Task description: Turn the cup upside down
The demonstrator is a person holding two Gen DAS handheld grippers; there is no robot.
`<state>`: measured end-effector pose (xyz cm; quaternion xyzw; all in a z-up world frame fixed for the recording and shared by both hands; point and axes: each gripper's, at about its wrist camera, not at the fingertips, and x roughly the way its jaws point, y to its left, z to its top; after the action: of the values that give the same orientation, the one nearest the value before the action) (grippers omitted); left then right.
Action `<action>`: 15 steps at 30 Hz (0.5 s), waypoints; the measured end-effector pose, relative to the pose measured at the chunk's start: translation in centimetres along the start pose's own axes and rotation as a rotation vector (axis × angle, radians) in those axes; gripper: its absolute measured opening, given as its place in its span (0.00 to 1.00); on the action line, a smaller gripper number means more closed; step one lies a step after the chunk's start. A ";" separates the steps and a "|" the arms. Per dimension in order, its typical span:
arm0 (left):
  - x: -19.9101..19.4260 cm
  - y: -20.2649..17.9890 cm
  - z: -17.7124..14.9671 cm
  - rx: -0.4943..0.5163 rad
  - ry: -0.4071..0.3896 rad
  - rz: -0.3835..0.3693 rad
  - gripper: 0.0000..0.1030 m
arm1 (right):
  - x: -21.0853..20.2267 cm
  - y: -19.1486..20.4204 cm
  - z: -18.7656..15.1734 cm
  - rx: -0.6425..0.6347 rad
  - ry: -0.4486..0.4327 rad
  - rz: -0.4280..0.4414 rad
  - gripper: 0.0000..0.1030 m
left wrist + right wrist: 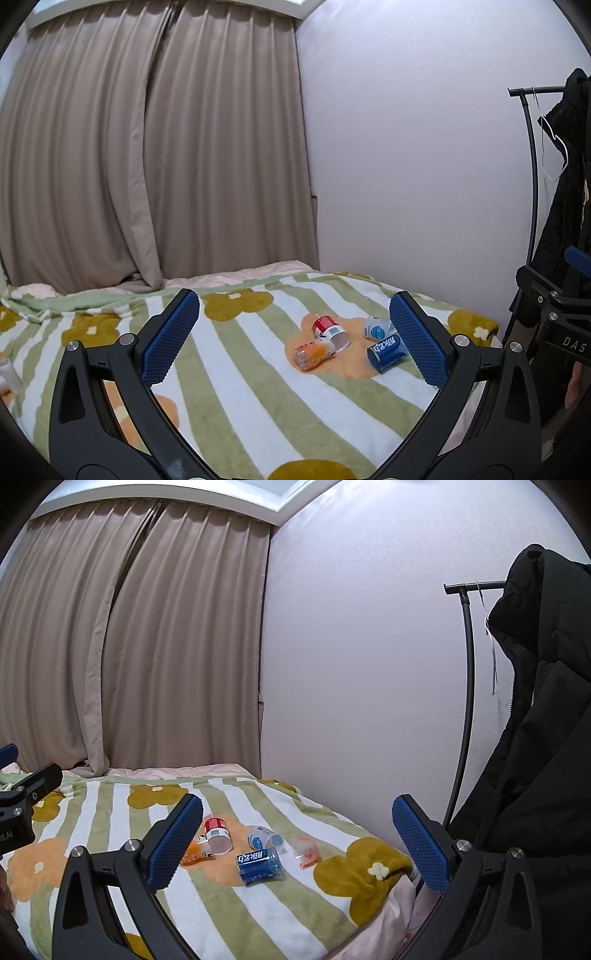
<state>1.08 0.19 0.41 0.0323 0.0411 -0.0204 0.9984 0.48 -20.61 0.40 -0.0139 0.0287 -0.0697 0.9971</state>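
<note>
Through the left wrist camera we see our left gripper (293, 341) spread wide and holding nothing, hanging above a striped floral blanket (258, 398) on the bed. Four cups lie on their sides in a cluster on a pale orange flower patch. The red-labelled cup (330, 331) has its long axis running from far left to near right, with the open mouth facing near right. The orange cup (312, 355) touches it, lying roughly crosswise with one end toward the near left. The blue cup (387, 353) lies with one end toward us, just beside the right finger pad; the pale blue cup (376, 327) sits behind it. Open blanket stretches left of the cluster and toward us; the wall (406, 147) closes the far right side.

Through the right wrist camera, our right gripper (297, 843) is likewise spread and empty. Here the blue cup (260, 864) lies broadside, and a small clear cup (306, 851) with orange marks shows to its right, which the other view hides. The bed's right edge drops off near a coat rack (467, 701) holding a black coat (535, 738).
</note>
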 end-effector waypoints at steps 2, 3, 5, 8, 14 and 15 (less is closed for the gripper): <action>0.0 0.0 -0.1 -0.001 0.001 -0.001 1.00 | -0.1 0.0 -0.1 0.002 -0.001 0.000 1.00; 0.0 -0.1 -0.2 -0.002 0.001 -0.001 1.00 | 0.0 0.0 -0.1 0.004 -0.001 0.001 1.00; -0.1 0.0 -0.3 -0.003 0.003 -0.003 1.00 | -0.1 0.0 -0.2 0.006 -0.001 0.002 0.99; 0.0 -0.1 -0.4 -0.002 0.005 -0.003 1.00 | 0.0 0.0 -0.2 0.007 -0.003 0.002 1.00; -0.1 -0.2 -0.5 -0.004 0.008 -0.004 1.00 | -0.1 -0.1 -0.2 0.009 -0.003 0.004 1.00; -0.1 -0.1 -0.5 -0.003 0.008 -0.004 1.00 | -0.1 -0.1 -0.2 0.009 -0.003 0.004 1.00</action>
<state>0.97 0.08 -0.08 0.0308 0.0450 -0.0223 0.9983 0.35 -20.65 0.22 -0.0097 0.0269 -0.0679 0.9973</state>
